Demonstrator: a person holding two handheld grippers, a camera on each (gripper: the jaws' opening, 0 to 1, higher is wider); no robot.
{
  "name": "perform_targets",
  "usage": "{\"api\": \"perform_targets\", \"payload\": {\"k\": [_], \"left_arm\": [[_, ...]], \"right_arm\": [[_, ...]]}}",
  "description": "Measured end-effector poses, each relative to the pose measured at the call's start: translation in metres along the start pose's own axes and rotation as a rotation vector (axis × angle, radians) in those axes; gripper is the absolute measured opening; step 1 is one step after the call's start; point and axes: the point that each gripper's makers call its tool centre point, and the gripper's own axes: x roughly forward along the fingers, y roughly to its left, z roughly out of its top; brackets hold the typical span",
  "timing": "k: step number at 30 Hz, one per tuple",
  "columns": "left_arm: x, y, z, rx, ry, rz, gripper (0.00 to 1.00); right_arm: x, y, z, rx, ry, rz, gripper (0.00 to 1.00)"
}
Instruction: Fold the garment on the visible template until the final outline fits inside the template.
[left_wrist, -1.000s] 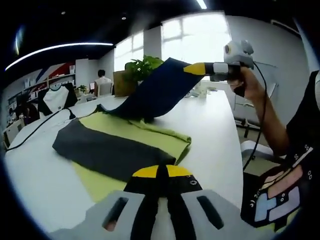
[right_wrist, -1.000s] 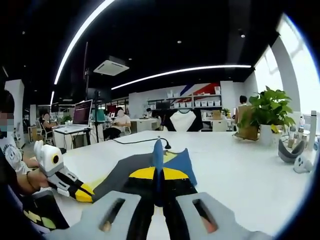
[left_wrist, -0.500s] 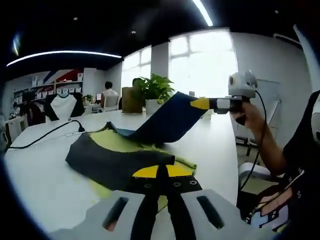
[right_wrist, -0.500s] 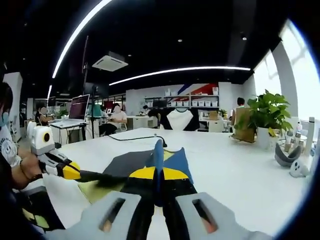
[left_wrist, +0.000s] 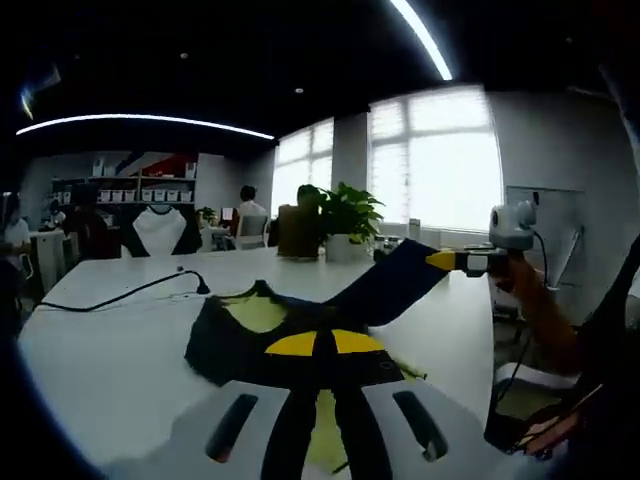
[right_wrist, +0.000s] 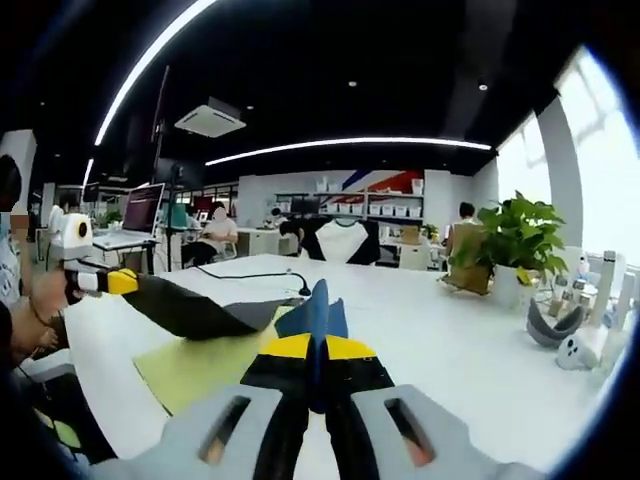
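Left gripper (left_wrist: 315, 345) and right gripper (right_wrist: 316, 345) each have jaws closed on an edge of the dark garment (left_wrist: 300, 325), lifted off the white table (left_wrist: 110, 330). The cloth spans centre frame between them. The yellow-green template (right_wrist: 195, 365) lies beneath, lower left of the right gripper view.

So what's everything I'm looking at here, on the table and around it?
Dark navy fabric garment: one, lifted off the table, both tools shut on its edges.
Yellow-green flat template sheet: one, on the table under the garment.
White table: one, long.
Black cable: one, on the table.
Green potted plant: one, far end.
Left tool: yellow-tipped, gripping the garment.
Right tool: yellow-tipped, gripping the garment.
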Motion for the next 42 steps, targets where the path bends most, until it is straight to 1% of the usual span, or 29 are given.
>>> {"api": "perform_targets", "payload": {"k": [1, 3, 8, 13, 18, 20, 21, 26, 28, 30, 38, 42], "left_arm": [[-0.001, 0.004, 0.002, 0.002, 0.002, 0.012, 0.03], [-0.005, 0.011, 0.009, 0.002, -0.004, 0.040, 0.03], [-0.009, 0.019, 0.024, 0.023, -0.020, 0.062, 0.03], [-0.012, 0.028, 0.036, 0.047, -0.020, 0.081, 0.03], [-0.015, 0.041, 0.042, 0.084, -0.003, 0.110, 0.03], [-0.019, 0.045, 0.046, 0.102, -0.013, 0.114, 0.03], [-0.021, 0.050, 0.047, 0.105, -0.014, 0.127, 0.03], [-0.032, 0.071, 0.052, 0.113, -0.009, 0.182, 0.03], [-0.036, 0.080, 0.053, 0.116, -0.002, 0.204, 0.03], [-0.039, 0.088, 0.053, 0.119, 0.004, 0.223, 0.03], [-0.050, 0.110, 0.062, 0.127, 0.008, 0.275, 0.03], [-0.053, 0.125, 0.063, 0.137, 0.020, 0.309, 0.03]], "right_arm": [[0.001, -0.002, 0.004, -0.007, -0.002, 0.001, 0.00], [0.002, -0.002, 0.006, -0.018, 0.002, -0.001, 0.00], [0.006, -0.006, 0.013, -0.059, 0.008, -0.012, 0.00], [0.008, -0.011, 0.021, -0.088, 0.009, -0.012, 0.00], [0.009, -0.020, 0.026, -0.114, 0.014, -0.030, 0.00], [0.009, -0.027, 0.028, -0.128, 0.012, -0.049, 0.00], [0.009, -0.029, 0.028, -0.130, 0.012, -0.052, 0.00], [0.009, -0.038, 0.031, -0.138, 0.016, -0.065, 0.00], [0.009, -0.044, 0.031, -0.151, 0.028, -0.084, 0.00], [0.009, -0.047, 0.032, -0.157, 0.028, -0.089, 0.00], [0.007, -0.058, 0.039, -0.170, 0.035, -0.116, 0.00], [0.009, -0.069, 0.041, -0.189, 0.043, -0.140, 0.00]]}}
